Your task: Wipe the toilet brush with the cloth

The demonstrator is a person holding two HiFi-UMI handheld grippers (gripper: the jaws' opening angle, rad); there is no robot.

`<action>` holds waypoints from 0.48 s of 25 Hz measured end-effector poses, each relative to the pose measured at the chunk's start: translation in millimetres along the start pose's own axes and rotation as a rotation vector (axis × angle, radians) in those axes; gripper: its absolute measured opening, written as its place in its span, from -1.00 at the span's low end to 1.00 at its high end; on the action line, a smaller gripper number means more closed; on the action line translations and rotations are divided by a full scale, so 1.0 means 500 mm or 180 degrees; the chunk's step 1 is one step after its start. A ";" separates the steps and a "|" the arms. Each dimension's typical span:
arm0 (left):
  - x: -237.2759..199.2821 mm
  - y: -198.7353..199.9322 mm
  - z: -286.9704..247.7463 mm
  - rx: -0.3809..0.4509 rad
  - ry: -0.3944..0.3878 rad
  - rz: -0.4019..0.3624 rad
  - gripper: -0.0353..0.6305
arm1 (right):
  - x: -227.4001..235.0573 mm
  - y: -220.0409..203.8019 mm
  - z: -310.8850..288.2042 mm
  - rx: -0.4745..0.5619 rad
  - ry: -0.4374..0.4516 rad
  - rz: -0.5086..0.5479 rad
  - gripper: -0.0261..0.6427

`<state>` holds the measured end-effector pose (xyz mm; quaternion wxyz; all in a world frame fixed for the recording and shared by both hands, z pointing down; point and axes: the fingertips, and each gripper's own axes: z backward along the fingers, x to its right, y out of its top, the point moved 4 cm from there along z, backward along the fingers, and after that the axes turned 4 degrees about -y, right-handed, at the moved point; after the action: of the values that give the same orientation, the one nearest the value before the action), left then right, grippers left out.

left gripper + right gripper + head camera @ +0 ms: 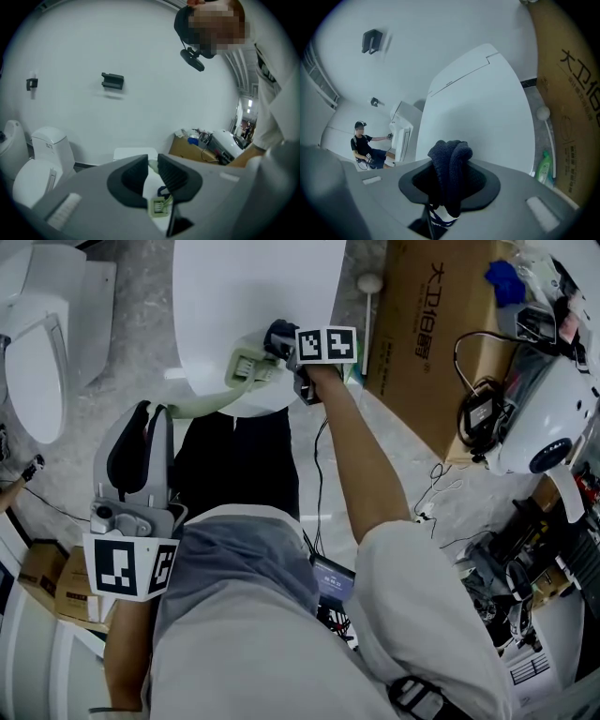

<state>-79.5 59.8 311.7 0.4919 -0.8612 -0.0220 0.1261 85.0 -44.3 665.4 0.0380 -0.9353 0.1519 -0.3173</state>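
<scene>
**Left gripper** (150,413): near left in the head view. Its jaws are clenched on the handle of the toilet brush (211,399). In the left gripper view, the pads (174,174) stand close together. The pale green handle runs through the narrow gap between them.

**Toilet brush:** it reaches from the left gripper far and to the right. The slotted brush head (246,367) lies over the near edge of the closed white toilet (253,287). In the left gripper view, the head (159,206) shows below the jaws.

**Right gripper** (281,343): far centre in the head view, at the end of an outstretched arm. Its jaws are clamped on the cloth (450,159). The cloth is dark and knitted, bunched between the pads, and it bulges out past them.

**Cloth contact:** in the head view, the cloth (278,337) sits against the far right end of the brush head.

**Surroundings:**
- A second toilet (37,362) stands at far left.
- A cardboard box (431,343) stands at far right.
- A green bottle (543,166) stands on the floor between the white toilet and the box.
</scene>
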 end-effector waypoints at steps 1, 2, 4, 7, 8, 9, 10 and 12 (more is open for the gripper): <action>0.000 0.000 0.000 0.0000 0.0001 0.0002 -0.89 | 0.005 -0.004 0.001 0.0016 -0.0016 -0.0038 -0.58; 0.000 -0.001 0.000 0.0001 0.0001 0.0001 -0.89 | 0.010 -0.006 0.002 0.0032 -0.0035 -0.0064 -0.58; -0.001 -0.001 0.000 0.0006 0.0005 -0.0002 -0.89 | 0.018 -0.011 0.003 0.0062 -0.0062 -0.0114 -0.58; 0.001 -0.003 0.000 0.0010 0.0015 0.0006 -0.89 | 0.031 -0.022 0.007 0.0082 -0.0083 -0.0237 -0.58; 0.001 -0.003 0.000 0.0009 0.0013 0.0006 -0.89 | 0.035 -0.026 0.008 0.0088 -0.0091 -0.0277 -0.58; 0.001 -0.002 0.000 0.0008 0.0011 0.0002 -0.89 | 0.039 -0.029 0.009 0.0097 -0.0097 -0.0314 -0.58; 0.001 -0.001 0.000 0.0007 0.0010 -0.0004 -0.89 | 0.041 -0.032 0.010 0.0111 -0.0102 -0.0348 -0.58; 0.001 0.000 0.000 0.0006 0.0017 -0.0009 -0.89 | 0.047 -0.039 0.011 0.0143 -0.0110 -0.0419 -0.58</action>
<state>-79.2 59.9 311.7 0.4930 -0.8610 -0.0218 0.1232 111.2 -33.2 677.8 0.0407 -0.9475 0.0822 -0.3063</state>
